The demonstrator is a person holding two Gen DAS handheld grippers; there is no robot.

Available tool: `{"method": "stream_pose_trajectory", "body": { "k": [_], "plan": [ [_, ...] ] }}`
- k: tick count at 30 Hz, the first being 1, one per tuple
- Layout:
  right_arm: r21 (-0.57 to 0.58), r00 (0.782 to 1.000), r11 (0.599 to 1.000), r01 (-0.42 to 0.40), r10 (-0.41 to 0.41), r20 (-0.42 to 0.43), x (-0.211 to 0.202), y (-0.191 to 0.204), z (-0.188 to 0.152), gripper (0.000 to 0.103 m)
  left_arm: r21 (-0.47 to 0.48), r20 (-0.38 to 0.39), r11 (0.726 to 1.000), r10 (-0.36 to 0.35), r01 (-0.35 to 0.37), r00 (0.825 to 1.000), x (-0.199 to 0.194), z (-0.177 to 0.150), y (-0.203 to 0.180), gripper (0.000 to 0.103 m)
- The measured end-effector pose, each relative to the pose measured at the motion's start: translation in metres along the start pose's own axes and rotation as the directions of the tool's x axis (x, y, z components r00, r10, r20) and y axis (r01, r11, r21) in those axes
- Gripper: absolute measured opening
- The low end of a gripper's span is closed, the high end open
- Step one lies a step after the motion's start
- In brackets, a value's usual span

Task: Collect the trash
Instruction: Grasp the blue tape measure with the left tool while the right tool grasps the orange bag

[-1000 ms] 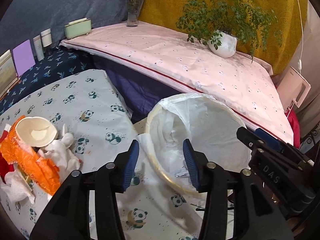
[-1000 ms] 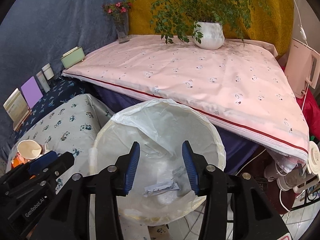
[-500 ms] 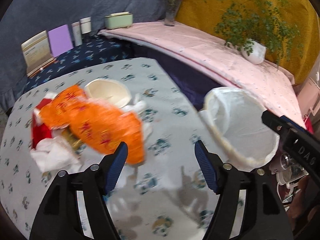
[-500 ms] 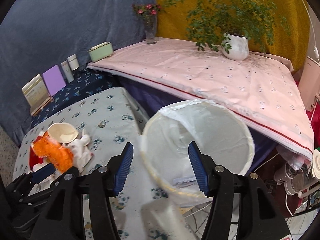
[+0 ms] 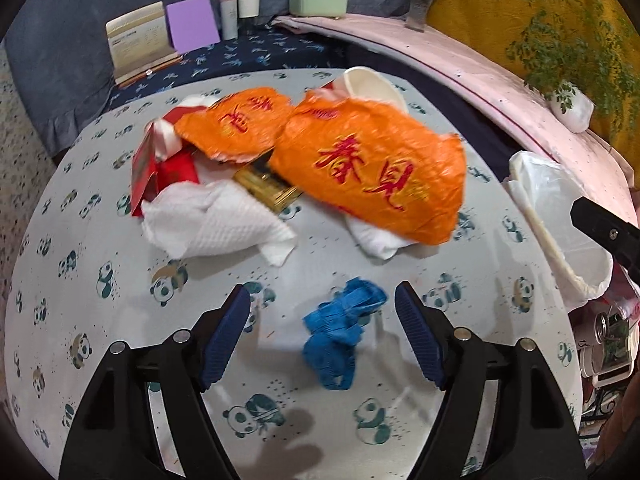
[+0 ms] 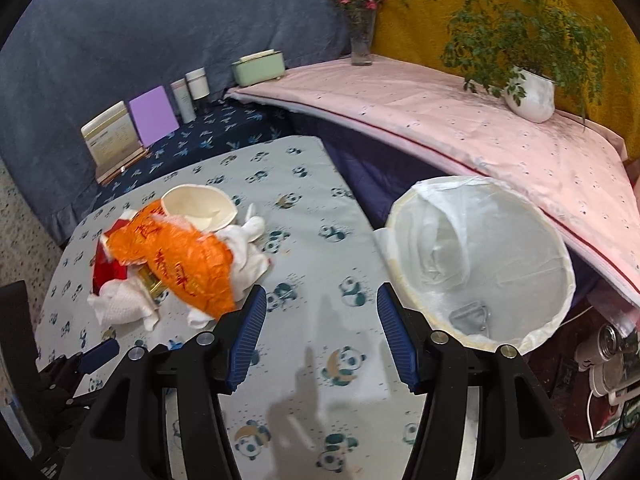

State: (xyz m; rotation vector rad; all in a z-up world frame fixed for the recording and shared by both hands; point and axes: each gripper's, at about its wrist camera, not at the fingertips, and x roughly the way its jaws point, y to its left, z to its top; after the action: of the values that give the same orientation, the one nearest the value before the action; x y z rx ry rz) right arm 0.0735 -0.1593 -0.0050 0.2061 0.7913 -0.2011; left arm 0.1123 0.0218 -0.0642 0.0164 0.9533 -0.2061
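— Panda-print cloth covers the desk (image 5: pixel 100 240); how do the grippers stand?

— Left gripper (image 5: pixel 322 336) is opening, its jaws either side of a crumpled blue scrap (image 5: pixel 340 336) without pressing it. Right gripper (image 6: pixel 320 336) is released, empty.

— And the trash?

— Mostly uncollected: orange wrapper (image 5: pixel 376 168), white tissues (image 5: pixel 216 224), paper cup (image 5: pixel 368 84) and red packet (image 5: pixel 160 172) lie piled beyond. The lined bin (image 6: pixel 480 260) holds one small scrap.

Two orange wrappers (image 5: pixel 372 172), one bin (image 6: pixel 480 260)
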Motion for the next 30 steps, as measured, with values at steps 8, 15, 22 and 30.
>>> {"method": "stream_pose_trajectory", "body": {
  "k": [8,15,22,30],
  "plan": [
    [-0.031,0.999,0.999,-0.021,0.020,-0.042,0.010,0.023,-0.013,0.056,-0.014,-0.055,1.000,-0.015,0.014,0.998,0.016,-0.013,0.011,0.067],
    [-0.052,0.997,0.998,-0.032,0.028,-0.066,0.017,0.035,-0.020,0.056,-0.001,-0.076,0.996,-0.093,0.093,0.993,0.018,-0.014,0.008,0.026],
    [-0.067,0.996,0.997,-0.045,0.040,-0.074,0.019,0.045,-0.020,0.056,-0.007,-0.054,0.994,-0.105,0.105,0.993,0.005,-0.012,0.015,0.019],
    [-0.089,0.996,0.994,-0.060,0.053,-0.076,0.024,0.060,-0.020,0.056,-0.056,-0.022,0.994,-0.096,0.095,0.995,-0.013,-0.006,0.041,0.019]
  ]
}}
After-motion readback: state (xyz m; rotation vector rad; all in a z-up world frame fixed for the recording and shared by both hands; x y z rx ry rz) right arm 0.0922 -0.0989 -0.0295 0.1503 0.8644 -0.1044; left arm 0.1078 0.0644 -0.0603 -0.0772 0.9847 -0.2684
